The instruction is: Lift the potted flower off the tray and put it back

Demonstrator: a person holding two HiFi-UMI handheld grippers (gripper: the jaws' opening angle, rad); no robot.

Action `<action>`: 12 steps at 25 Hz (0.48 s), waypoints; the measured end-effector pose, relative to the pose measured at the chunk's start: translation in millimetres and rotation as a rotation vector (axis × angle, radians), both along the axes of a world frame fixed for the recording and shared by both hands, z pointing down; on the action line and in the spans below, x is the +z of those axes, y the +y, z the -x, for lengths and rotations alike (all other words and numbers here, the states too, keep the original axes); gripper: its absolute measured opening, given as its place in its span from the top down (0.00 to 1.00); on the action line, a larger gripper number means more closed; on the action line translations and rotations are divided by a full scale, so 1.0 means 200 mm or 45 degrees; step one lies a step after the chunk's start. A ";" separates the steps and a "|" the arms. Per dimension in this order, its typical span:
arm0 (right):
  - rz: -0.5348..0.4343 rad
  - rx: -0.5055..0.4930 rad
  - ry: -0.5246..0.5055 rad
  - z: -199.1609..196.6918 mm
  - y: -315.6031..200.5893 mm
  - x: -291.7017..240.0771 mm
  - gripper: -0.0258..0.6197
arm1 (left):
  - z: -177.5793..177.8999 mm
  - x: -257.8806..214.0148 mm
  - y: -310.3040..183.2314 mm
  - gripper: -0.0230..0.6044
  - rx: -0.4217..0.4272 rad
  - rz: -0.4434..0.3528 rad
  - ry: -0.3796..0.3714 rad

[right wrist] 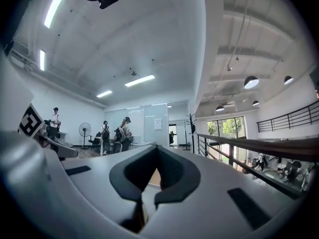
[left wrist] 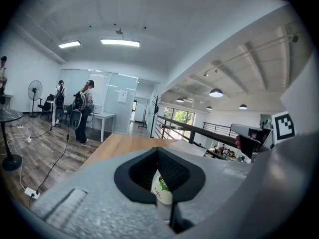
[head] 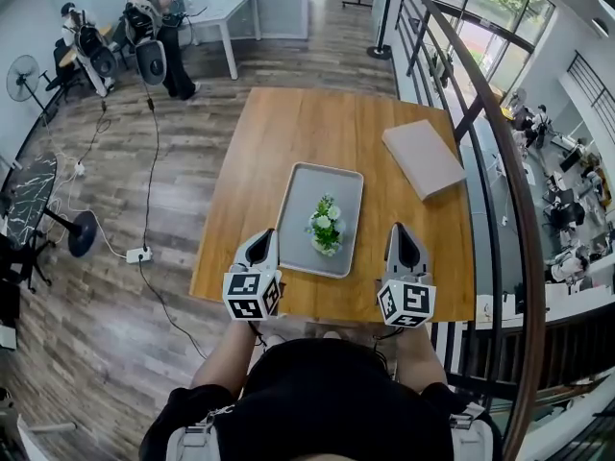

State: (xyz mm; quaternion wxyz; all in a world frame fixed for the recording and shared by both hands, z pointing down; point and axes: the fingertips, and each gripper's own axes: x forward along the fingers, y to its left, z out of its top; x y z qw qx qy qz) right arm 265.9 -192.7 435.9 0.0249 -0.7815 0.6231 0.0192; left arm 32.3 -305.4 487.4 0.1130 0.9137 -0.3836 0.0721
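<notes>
Potted flower [head: 327, 227] upright on the grey tray [head: 306, 182], in the tray's near half, slightly right of its centre line; white and green blooms on top, seen from above. Nothing touching it, not lifted. The tray lies lengthwise on the wooden table [head: 307, 123], near end close to the table's near edge. The left gripper [head: 260, 246] hovers just off the tray's near-left corner, tips pointing away from the person, near the flower but apart from it. In the left gripper view the jaws are closed, tips meeting, nothing clamped; the flower's white pot with green print shows through the window between the black pads [left wrist: 177, 172], beyond the jaws, not held. The right gripper [head: 403, 244] hangs over bare table to the right of the tray, roughly level with the left one, clear of the flower. In the right gripper view the jaws are likewise together at the tips and empty, only a sliver of wooden tabletop visible through the gap. Marker cubes [head: 252, 294] on both grippers face the head camera, over the table's near edge. A flat grey box [head: 423, 157] lies on the far right part of the table, angled, apart from the tray. Off the table: wood floor, a power strip [head: 139, 254] with cable at left, a standing fan [head: 21, 75] far left, people [head: 159, 36] with gear by a white desk [head: 226, 12] at the back, a black railing [head: 480, 113] along the table's right side with an office level below it
</notes>
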 end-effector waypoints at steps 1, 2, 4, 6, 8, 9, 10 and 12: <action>0.001 0.005 -0.002 0.00 0.00 0.01 0.97 | -0.01 0.00 0.00 0.94 0.003 -0.002 -0.001; 0.001 0.010 -0.003 -0.01 0.00 0.01 0.97 | -0.01 -0.01 0.00 0.94 0.006 -0.004 -0.002; 0.001 0.023 -0.005 -0.01 0.01 0.01 0.97 | -0.01 -0.01 0.00 0.94 0.009 -0.007 -0.003; 0.003 0.031 -0.006 -0.01 0.01 0.01 0.97 | -0.01 -0.02 0.00 0.94 0.007 -0.009 -0.001; 0.007 0.032 -0.005 -0.02 0.00 0.01 0.97 | -0.02 -0.03 0.00 0.94 0.006 -0.011 -0.001; 0.009 0.032 -0.005 -0.02 0.00 0.01 0.97 | -0.03 -0.03 0.00 0.94 0.007 -0.012 -0.001; 0.011 0.032 -0.006 -0.03 0.01 0.01 0.97 | -0.03 -0.03 0.01 0.94 0.007 -0.012 -0.001; 0.015 0.034 -0.003 -0.04 0.02 0.01 0.97 | -0.03 -0.03 0.02 0.94 0.006 -0.011 0.000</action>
